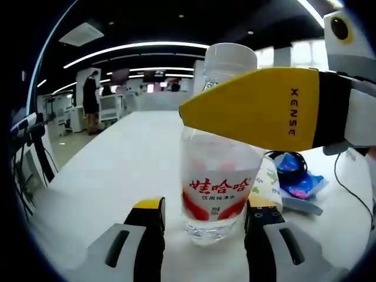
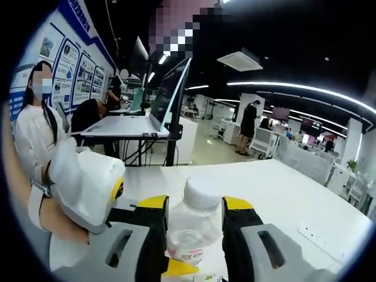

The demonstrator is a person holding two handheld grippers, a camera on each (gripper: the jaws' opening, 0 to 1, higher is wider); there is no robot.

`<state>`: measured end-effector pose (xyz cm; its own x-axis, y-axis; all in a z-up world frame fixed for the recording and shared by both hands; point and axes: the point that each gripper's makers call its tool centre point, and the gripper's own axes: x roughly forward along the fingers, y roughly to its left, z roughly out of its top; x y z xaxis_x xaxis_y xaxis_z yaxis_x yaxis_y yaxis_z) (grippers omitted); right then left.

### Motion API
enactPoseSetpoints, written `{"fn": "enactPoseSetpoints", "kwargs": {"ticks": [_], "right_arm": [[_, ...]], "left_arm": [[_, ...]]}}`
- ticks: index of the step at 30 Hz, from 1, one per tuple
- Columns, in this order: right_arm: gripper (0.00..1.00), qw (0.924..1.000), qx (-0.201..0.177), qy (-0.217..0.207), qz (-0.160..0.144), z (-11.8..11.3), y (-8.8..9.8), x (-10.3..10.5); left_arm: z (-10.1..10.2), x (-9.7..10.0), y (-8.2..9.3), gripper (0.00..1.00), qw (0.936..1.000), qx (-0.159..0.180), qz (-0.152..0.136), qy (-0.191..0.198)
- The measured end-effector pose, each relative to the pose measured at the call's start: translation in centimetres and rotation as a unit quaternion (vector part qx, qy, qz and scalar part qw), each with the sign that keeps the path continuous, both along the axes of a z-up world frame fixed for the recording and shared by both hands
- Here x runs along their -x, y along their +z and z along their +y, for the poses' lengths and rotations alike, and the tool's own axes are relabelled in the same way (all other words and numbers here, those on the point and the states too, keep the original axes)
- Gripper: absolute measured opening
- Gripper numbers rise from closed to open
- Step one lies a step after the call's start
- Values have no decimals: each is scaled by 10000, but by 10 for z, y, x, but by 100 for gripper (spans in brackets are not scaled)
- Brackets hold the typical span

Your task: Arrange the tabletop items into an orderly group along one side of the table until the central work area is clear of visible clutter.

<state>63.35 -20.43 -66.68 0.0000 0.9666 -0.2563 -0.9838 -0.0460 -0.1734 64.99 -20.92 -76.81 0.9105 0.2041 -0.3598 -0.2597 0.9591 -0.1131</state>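
Observation:
A clear water bottle (image 1: 214, 194) with a red-lettered label and a white cap stands upright on the white table (image 1: 117, 170). My left gripper (image 1: 205, 212) is open around its base; a gap shows at the left jaw, while the right jaw is close against it. My right gripper (image 1: 258, 108) reaches in from the right, one yellow finger across the bottle's shoulder. In the right gripper view the bottle (image 2: 191, 226) fills the space between my right gripper (image 2: 195, 218) and its jaws press its sides. The left gripper (image 2: 88, 188) shows there at the left, held in a hand.
A blue packet (image 1: 299, 179) with a black cable ring lies right of the bottle, and a small printed packet (image 1: 269, 187) sits just behind it. A thin cable (image 1: 346, 188) runs along the table's right. A seated person (image 2: 35, 135) and a desk with a monitor (image 2: 167, 94) are nearby.

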Motion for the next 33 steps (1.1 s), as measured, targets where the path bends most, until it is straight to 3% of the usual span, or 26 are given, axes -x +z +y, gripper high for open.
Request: {"fn": "enactPoseSetpoints", "kwargs": {"ticks": [8,14,23,33], "right_arm": [[40,9999,-39,-92,42,-3,5,-8],[41,9998,-74,-186,73,-18,11,-14],[47,9982,20,-442,405,-50,7,-24],[66,9915,358,-830,935,-89,-8,-38]], "left_arm": [[-4,0,0,53,9999,-6,2,-102],[-3,9,4,54,9998,-80,32,-201],[-6,27,14,64,9991,-45,93,-405],[-17,43,27,74,9959,107,301,-847]]}}
